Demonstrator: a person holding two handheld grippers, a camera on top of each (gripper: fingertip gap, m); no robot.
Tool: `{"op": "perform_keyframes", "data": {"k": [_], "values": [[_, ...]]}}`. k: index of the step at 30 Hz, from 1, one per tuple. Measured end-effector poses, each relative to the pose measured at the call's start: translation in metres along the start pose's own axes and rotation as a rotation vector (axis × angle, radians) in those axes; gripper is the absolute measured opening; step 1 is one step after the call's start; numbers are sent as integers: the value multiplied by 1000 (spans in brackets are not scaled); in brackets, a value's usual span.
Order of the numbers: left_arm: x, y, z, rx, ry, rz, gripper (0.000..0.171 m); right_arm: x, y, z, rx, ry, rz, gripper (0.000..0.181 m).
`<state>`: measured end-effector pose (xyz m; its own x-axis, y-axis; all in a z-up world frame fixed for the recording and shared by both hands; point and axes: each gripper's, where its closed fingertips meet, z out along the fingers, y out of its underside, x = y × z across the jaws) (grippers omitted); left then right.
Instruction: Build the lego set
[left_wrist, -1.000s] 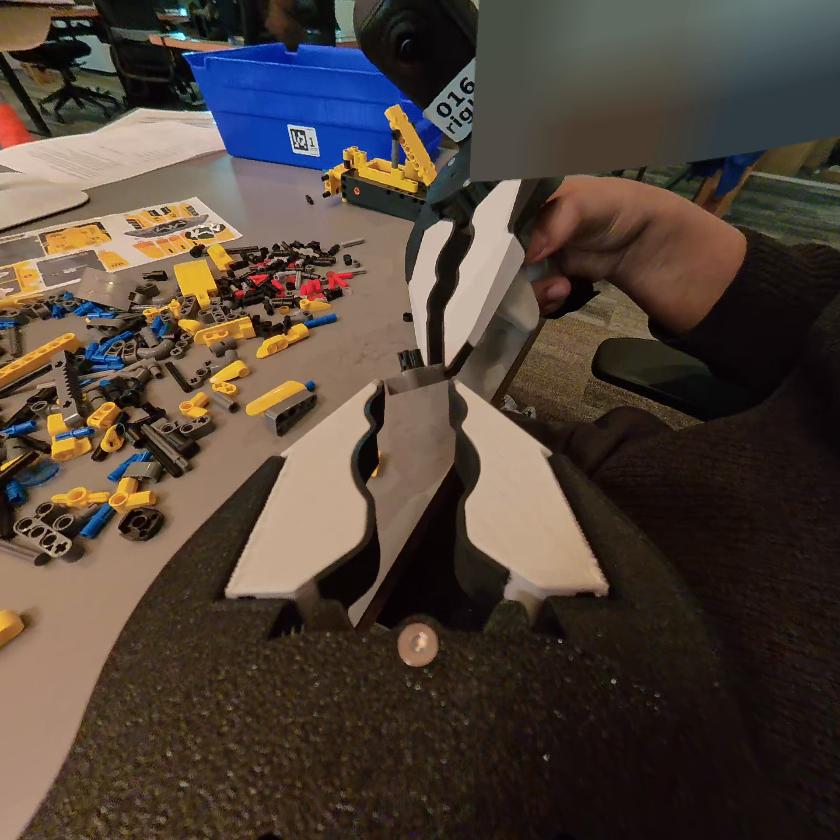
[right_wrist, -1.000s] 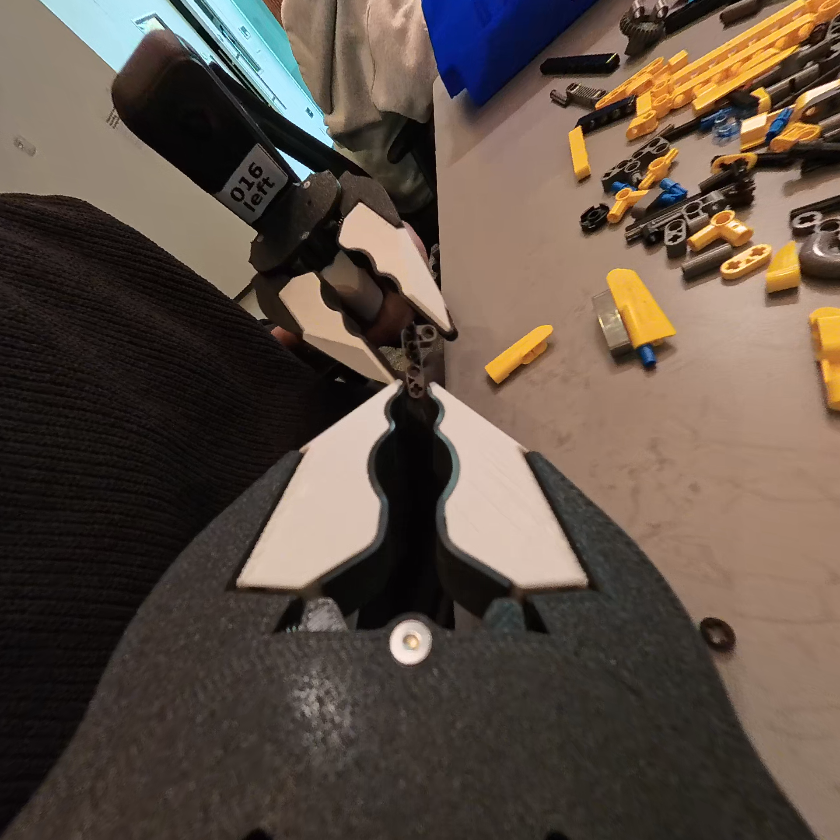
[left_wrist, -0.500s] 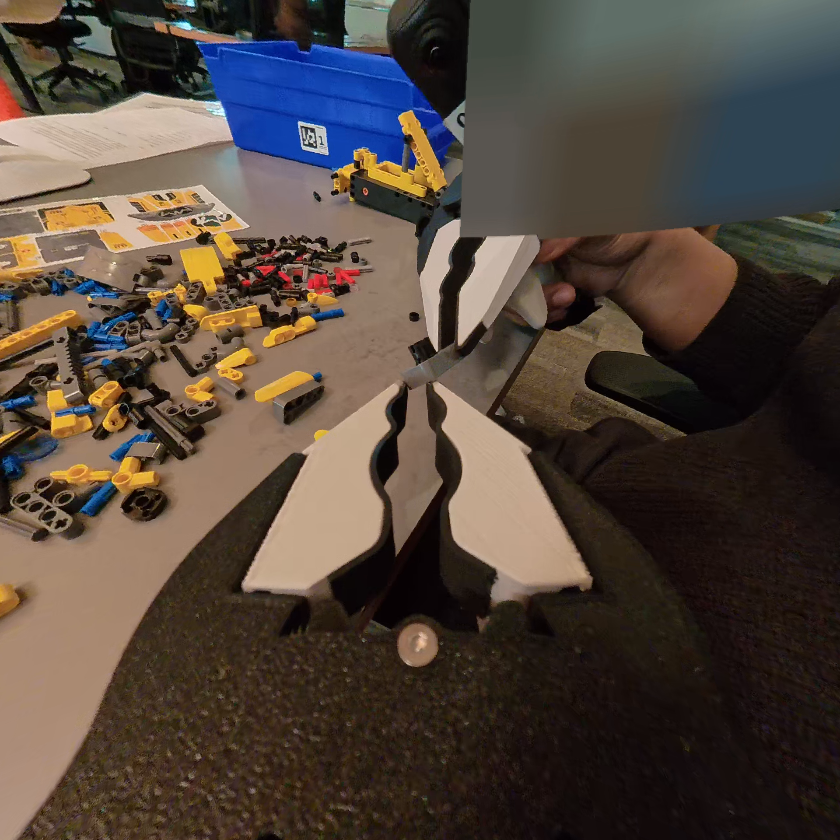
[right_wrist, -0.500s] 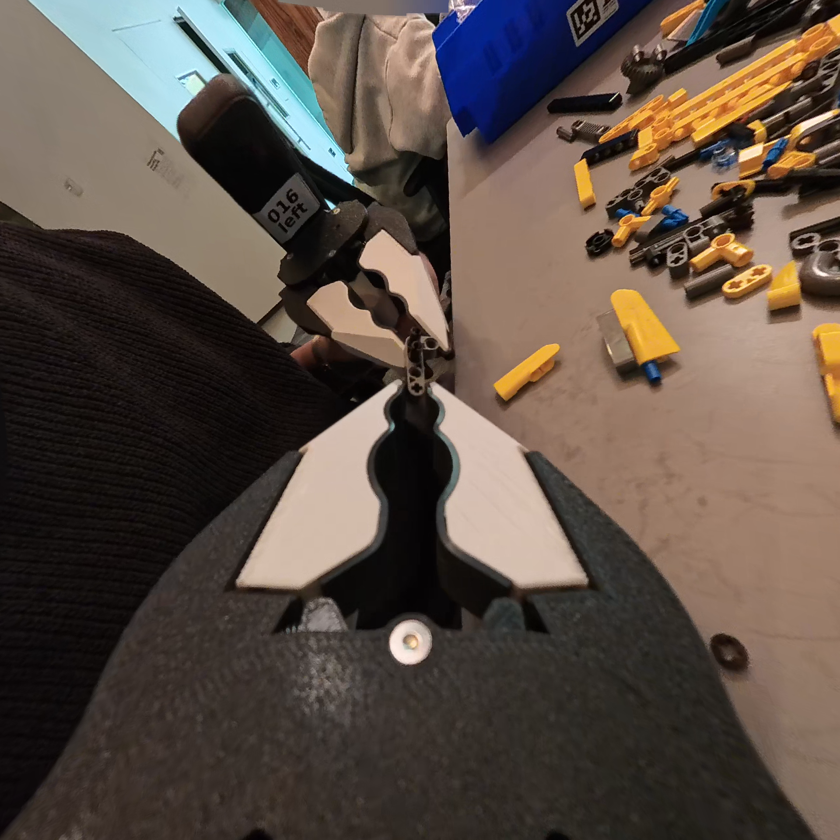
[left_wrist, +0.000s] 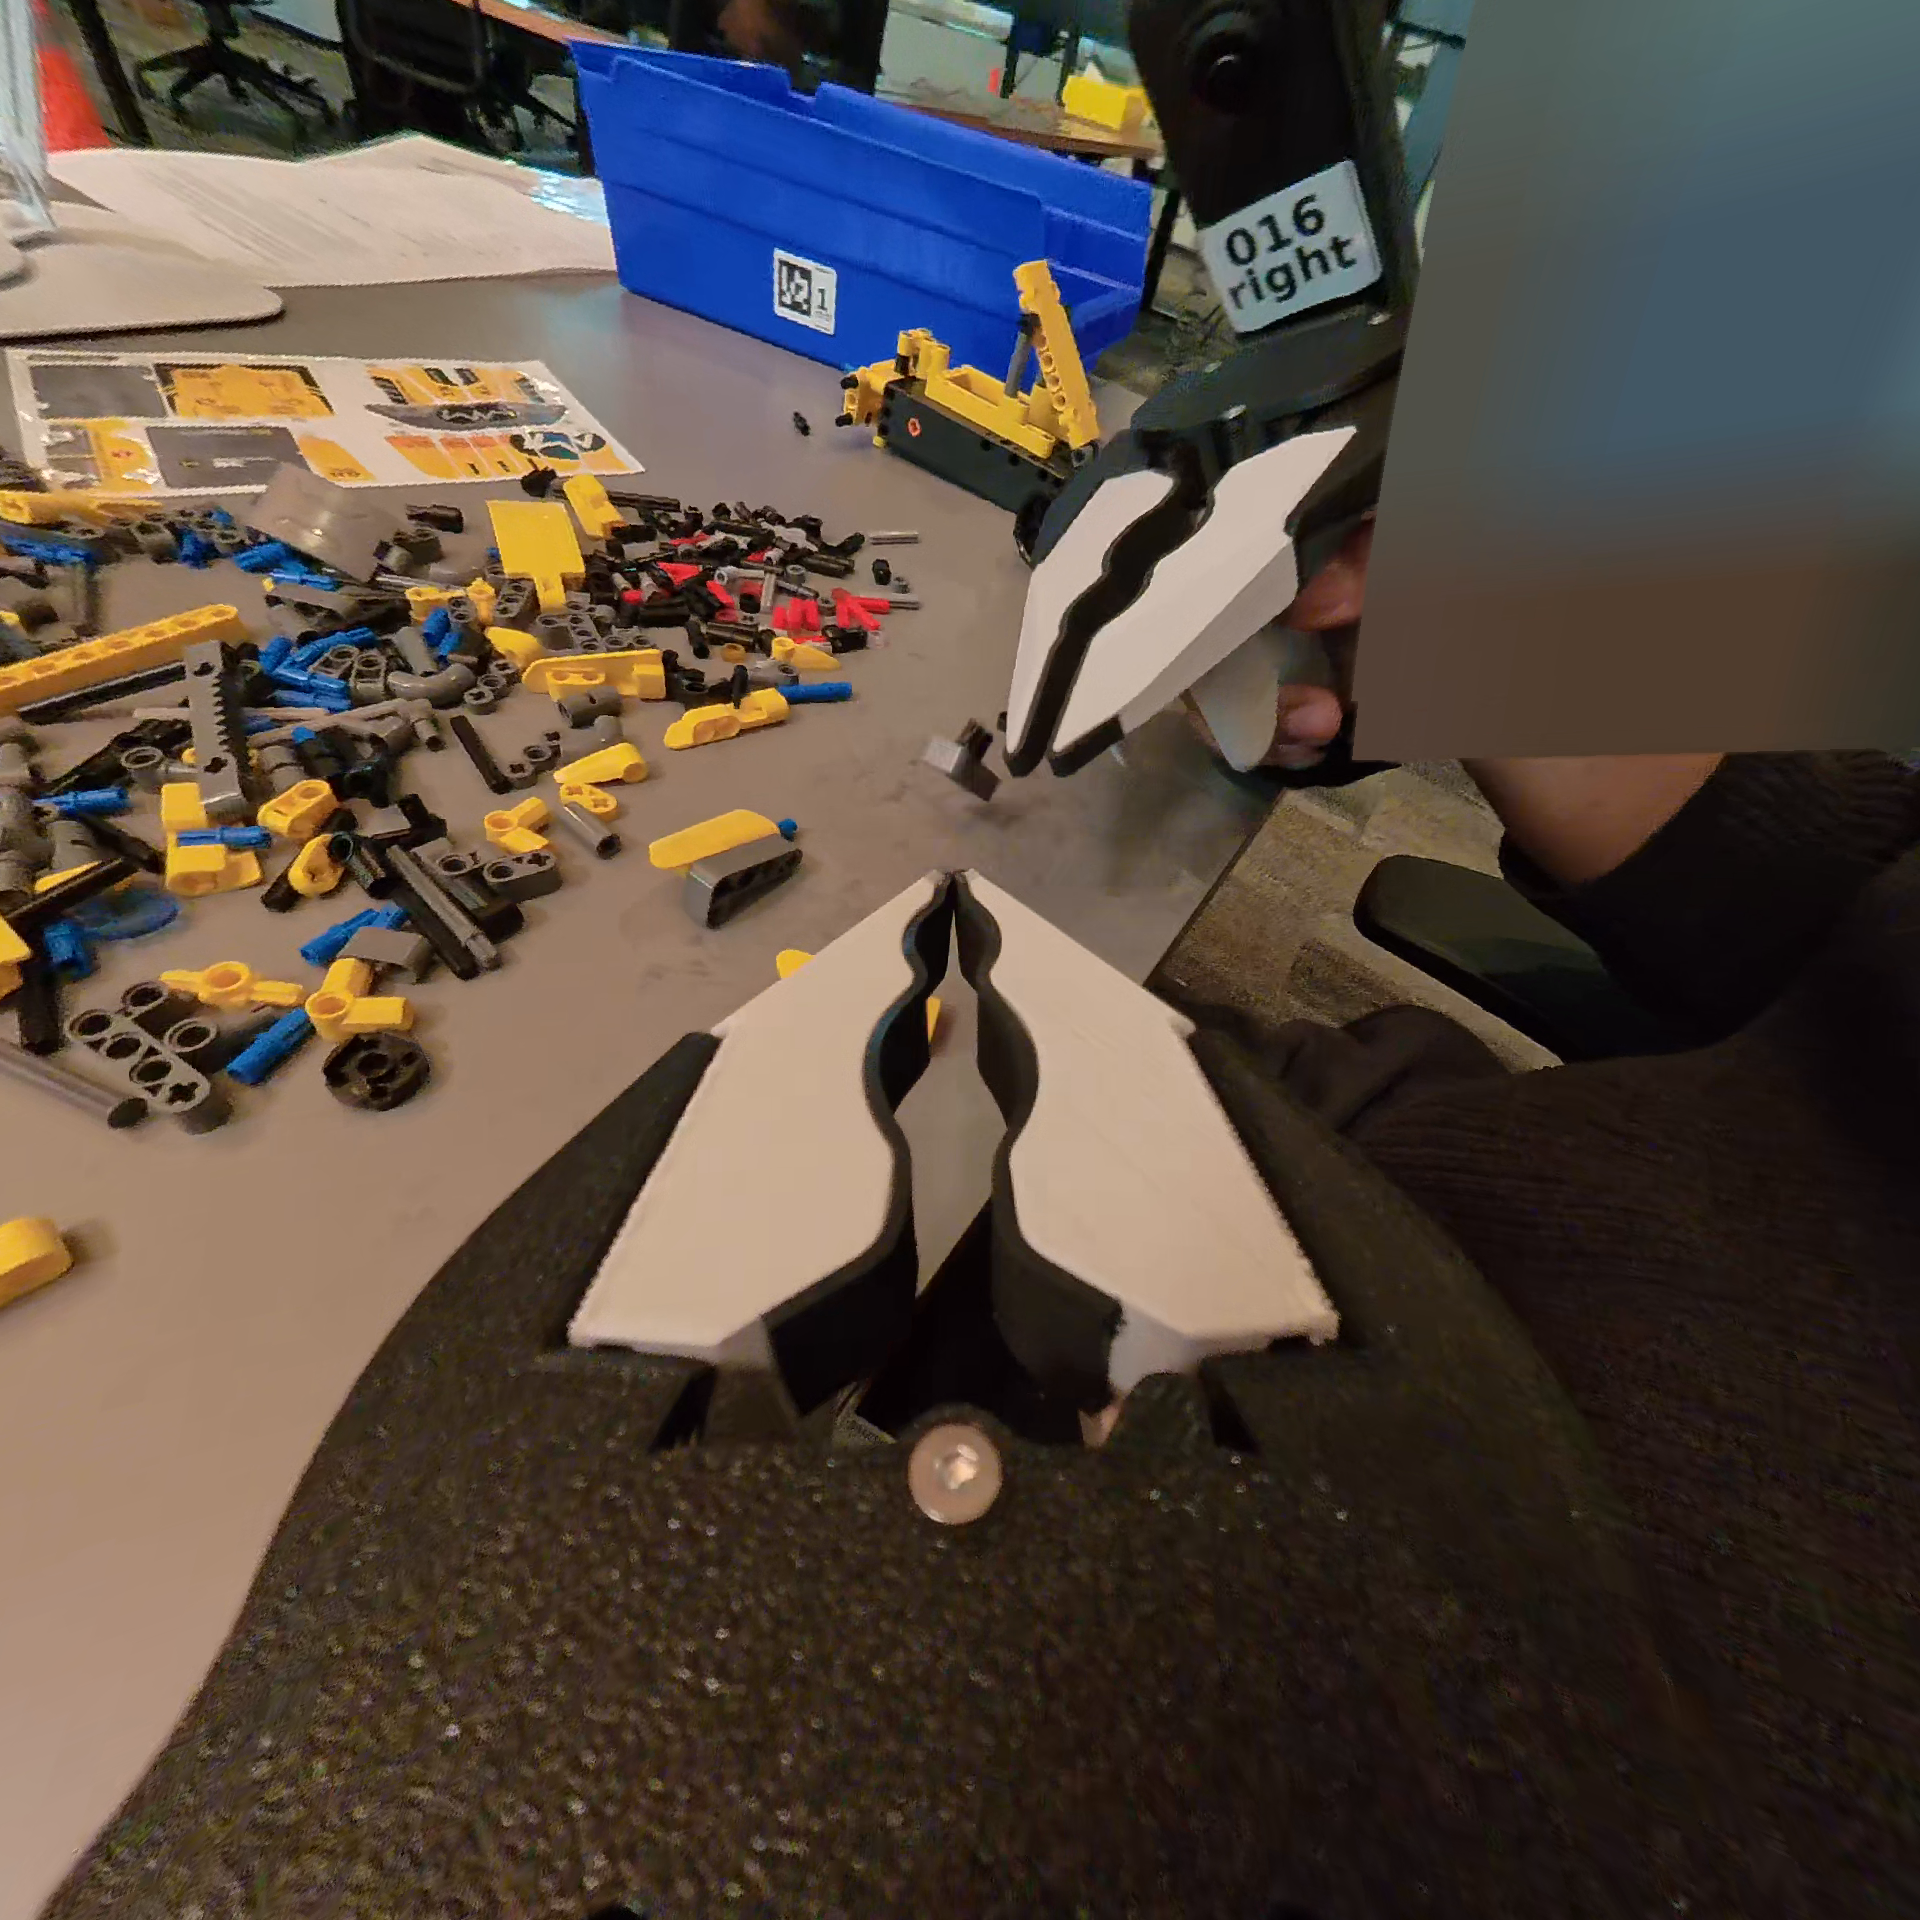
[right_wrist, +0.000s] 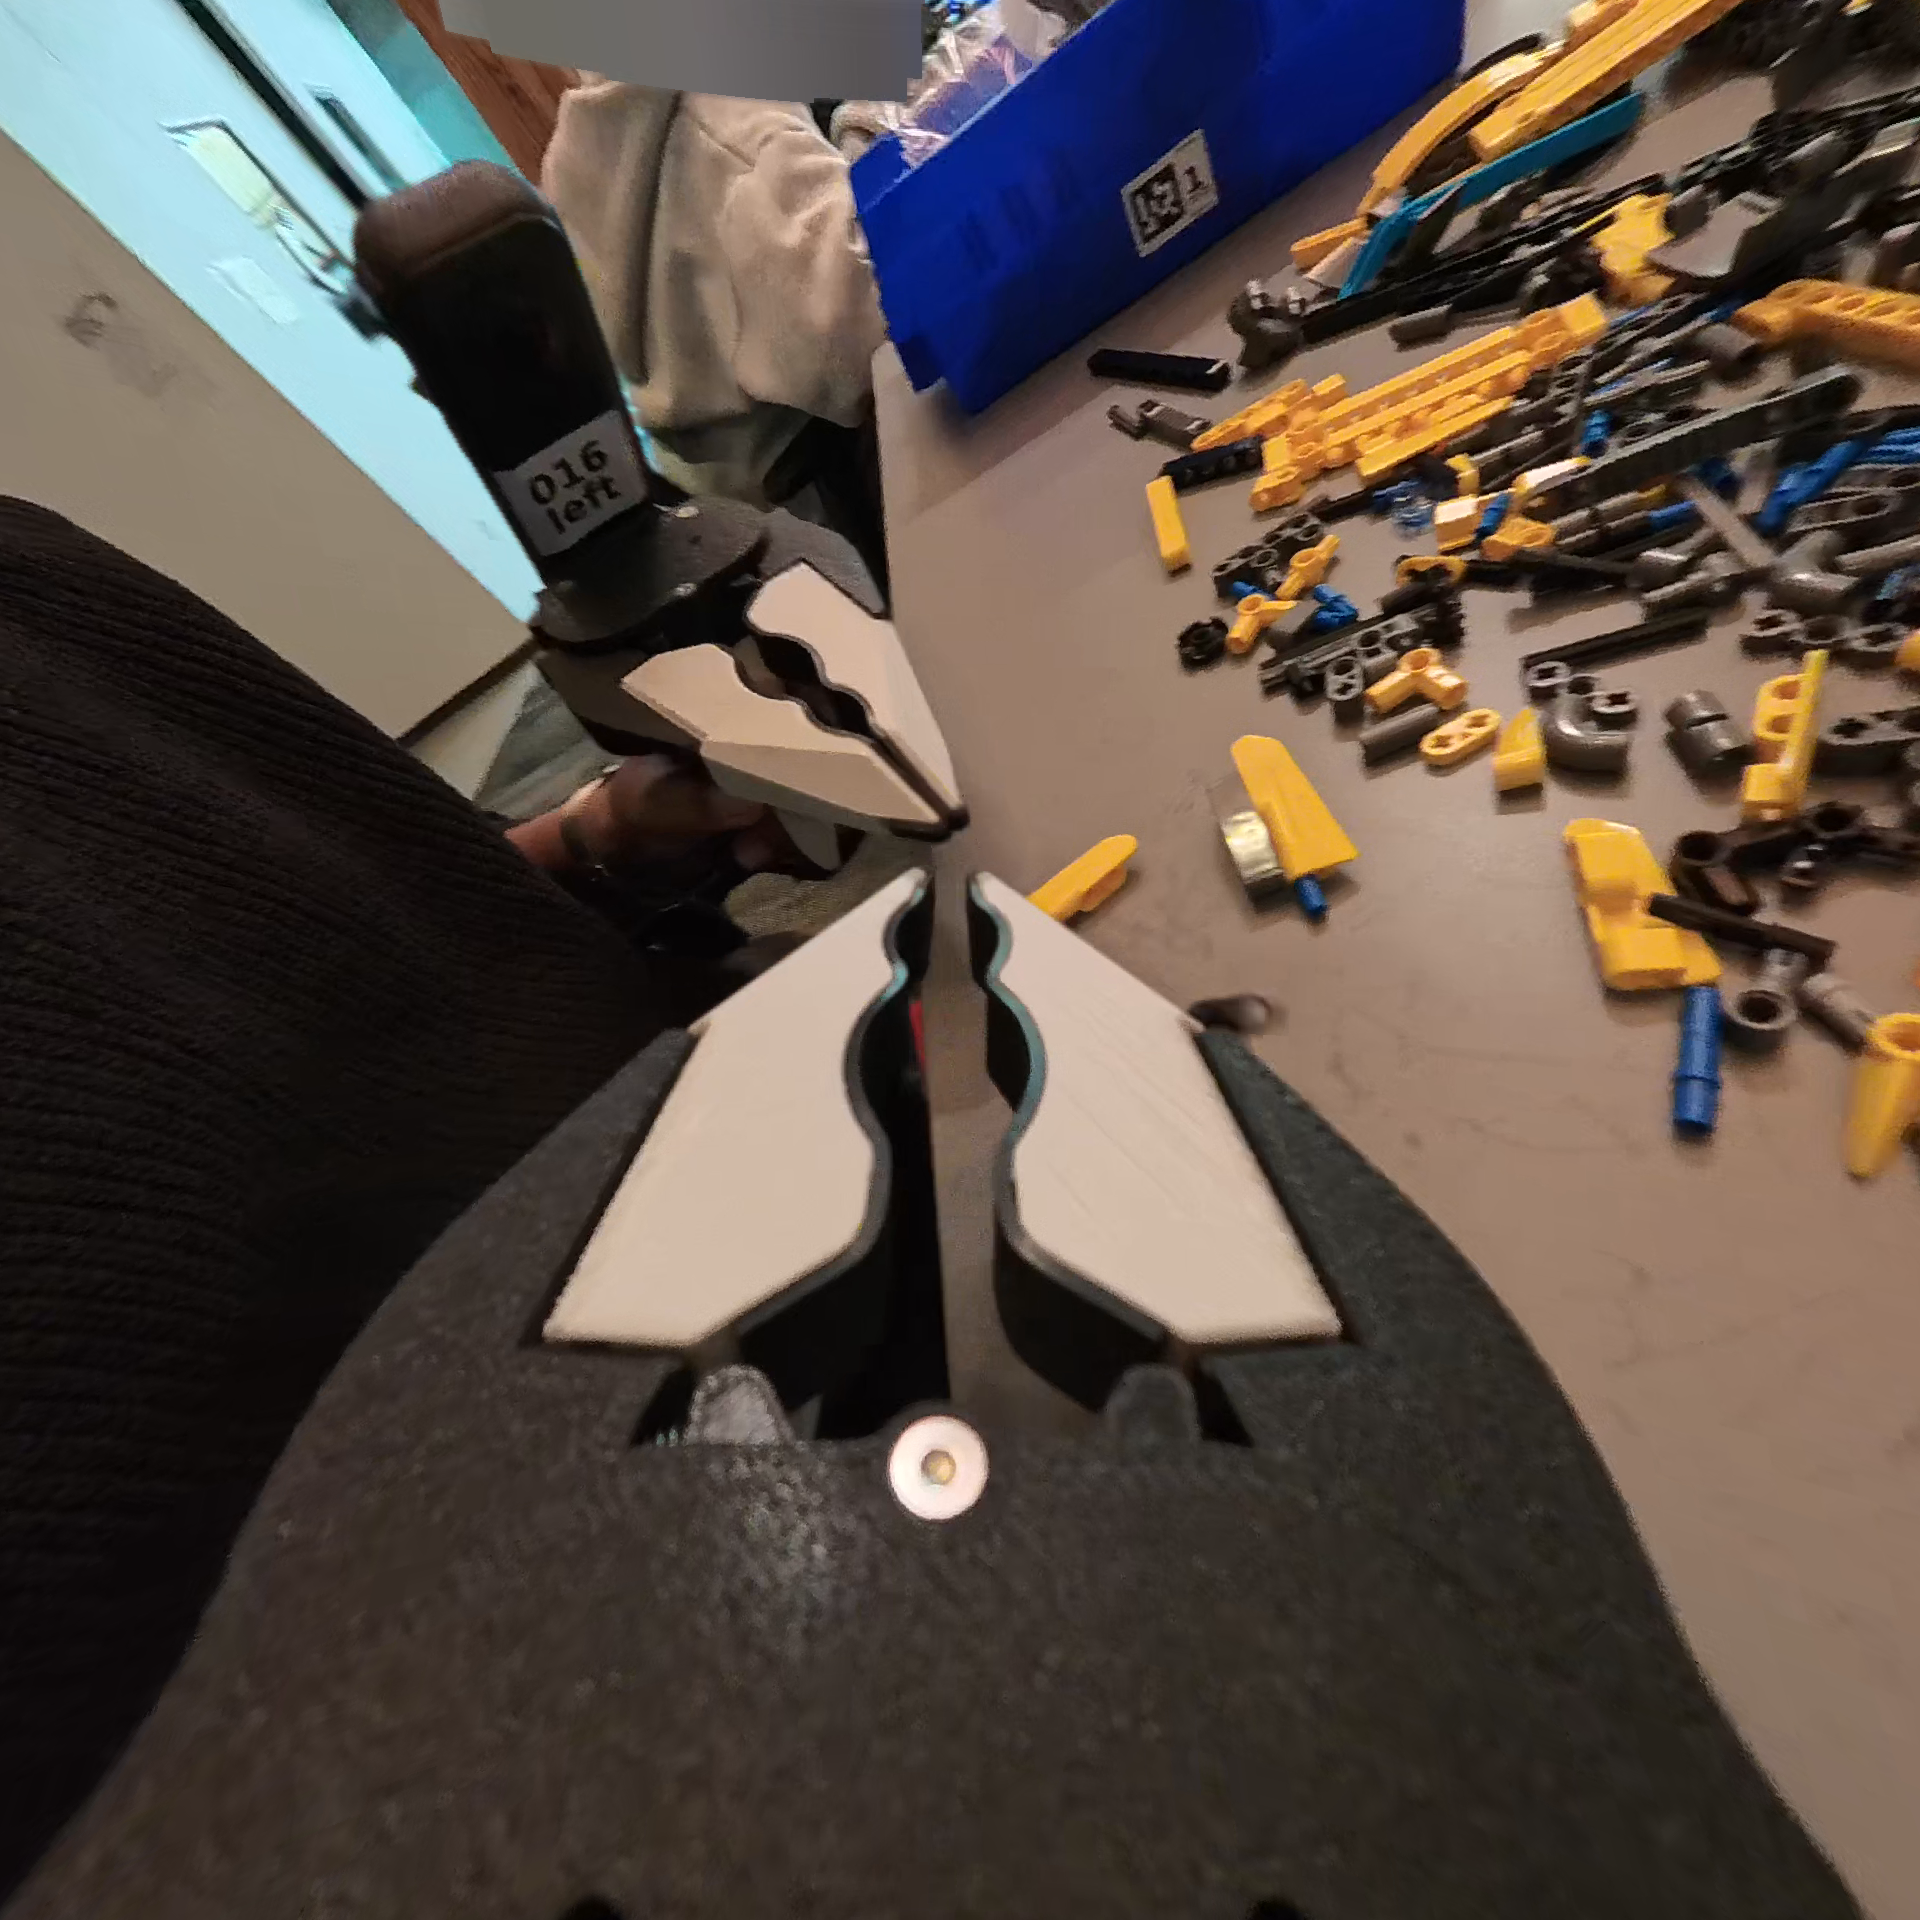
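Since the earlier frames the two grippers have drawn apart, and the small dark grey piece (left_wrist: 961, 756) once pinched between their tips now sits just off the right gripper's tips, over the table near its front edge; whether it touches the table cannot be told.

At left, the grey table (left_wrist: 312, 1299) carries a printed sheet (left_wrist: 312, 421) and a wide scatter of yellow, blue, black and red building pieces (left_wrist: 416, 727). Farther back stands a blue bin (left_wrist: 831, 218), with a partly built yellow model (left_wrist: 977, 405) in front of it.

The left gripper (left_wrist: 954, 883) has its tips closed together, holding nothing. The right gripper (right_wrist: 948, 883) is slightly parted and empty.

Office chairs and a carpeted floor lie beyond.
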<state>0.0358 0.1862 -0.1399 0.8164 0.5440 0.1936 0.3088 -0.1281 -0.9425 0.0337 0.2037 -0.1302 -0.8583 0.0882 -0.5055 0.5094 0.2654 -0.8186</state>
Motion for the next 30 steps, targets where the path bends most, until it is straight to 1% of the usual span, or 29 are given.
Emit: {"op": "perform_keyframes", "data": {"k": [3, 8, 10, 11, 15, 18, 20, 21, 26, 30], "values": [[-1, -1, -2, 8, 0, -8, 0, 14, -5, -16, 9, 122, -54, 4], [-6, 0, -4, 4, -20, -5, 0, 40, -25, -75, 71, 389, -143, 5], [-10, 1, -3, 0, -30, -12, 0, 48, -24, -89, 76, 444, -138, 5], [-11, 2, -3, -6, -32, -19, 0, 50, -22, -91, 72, 447, -126, 5], [-16, 8, -2, -42, -37, -36, 3, 50, -5, -73, 17, 410, -113, 5], [-16, 12, -3, -75, -29, -34, 13, 61, 5, -61, -66, 457, -169, 7], [-16, 15, -4, -97, -23, -27, 23, 68, 7, -56, -116, 485, -202, 7], [-16, 16, -5, -105, -27, -22, 26, 70, 7, -53, -134, 483, -213, 7], [-19, 15, -5, -96, -45, -17, 28, 75, 10, -41, -221, 459, -186, 16], [-20, 18, -3, -99, -57, -10, 29, 78, 13, -39, -229, 508, -166, 27]]}}
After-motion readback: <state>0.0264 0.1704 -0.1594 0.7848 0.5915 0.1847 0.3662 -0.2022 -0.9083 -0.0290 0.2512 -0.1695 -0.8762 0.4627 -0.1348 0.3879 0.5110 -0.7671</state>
